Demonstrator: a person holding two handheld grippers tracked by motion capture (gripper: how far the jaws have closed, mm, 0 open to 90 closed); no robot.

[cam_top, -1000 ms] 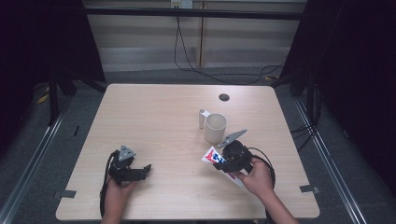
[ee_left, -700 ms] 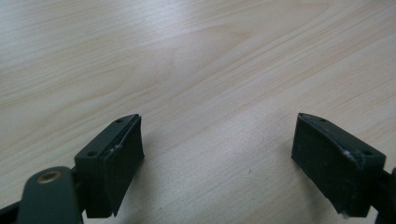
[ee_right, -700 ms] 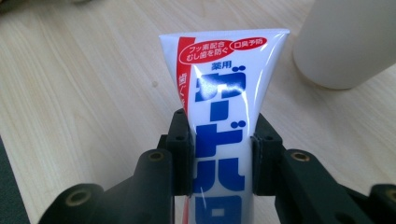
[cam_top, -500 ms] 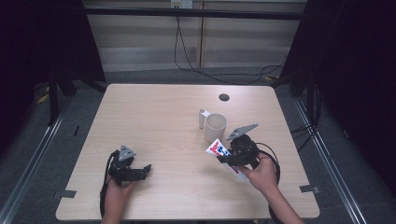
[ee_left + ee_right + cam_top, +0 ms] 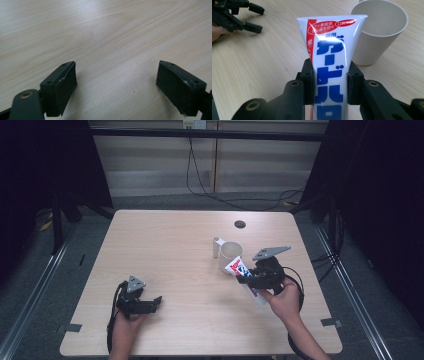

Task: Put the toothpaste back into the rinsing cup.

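light: bright table [image 5: 175,250], dark surround | glare: toothpaste tube [image 5: 329,62] | blur: near jaws soft

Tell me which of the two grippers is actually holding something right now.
The right gripper: its jaws clamp a white toothpaste tube beside the cup. The left gripper has its jaws wide open over bare table.

You've got a white toothpaste tube [image 5: 329,67] printed with bold blue characters and a red band carrying white lettering along one edge. The cup [image 5: 378,30] beside it is plain cream, inside and out. Your grippers are matte black [image 5: 328,87], each topped by a grey plate [image 5: 270,252]. The table [image 5: 165,250] shows pale wood grain, with a small dark disc [image 5: 240,224], possibly black.
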